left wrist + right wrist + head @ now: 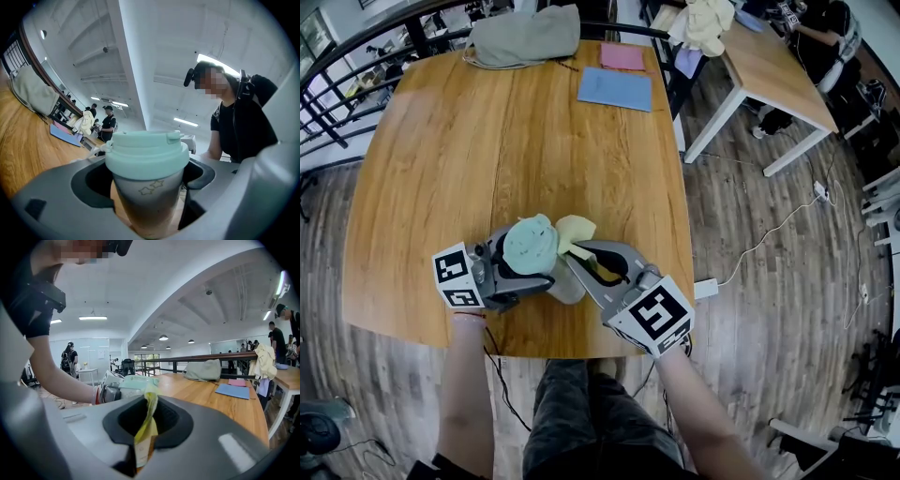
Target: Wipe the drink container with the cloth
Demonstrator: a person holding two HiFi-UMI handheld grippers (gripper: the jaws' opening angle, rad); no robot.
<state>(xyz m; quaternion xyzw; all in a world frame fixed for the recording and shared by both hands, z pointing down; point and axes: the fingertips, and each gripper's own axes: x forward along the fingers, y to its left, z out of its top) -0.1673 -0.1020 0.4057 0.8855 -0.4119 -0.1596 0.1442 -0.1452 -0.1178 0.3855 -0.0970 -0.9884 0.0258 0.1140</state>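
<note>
The drink container (531,246) is a clear cup with a mint-green lid, near the table's front edge. My left gripper (528,272) is shut on its body; in the left gripper view the cup (149,174) stands upright between the jaws of that gripper (148,197). My right gripper (586,261) comes in from the right, shut on a yellow cloth (576,233) that lies against the lid's right side. The right gripper view shows the cloth (149,420) pinched as a thin strip in my right gripper (144,446), with the cup (136,383) just beyond.
The wooden table (441,169) carries a grey bag (525,36) at the far edge, a blue sheet (615,89) and a pink one (622,56). A second table (778,66) stands to the right. A white power strip (706,288) and cable lie on the floor.
</note>
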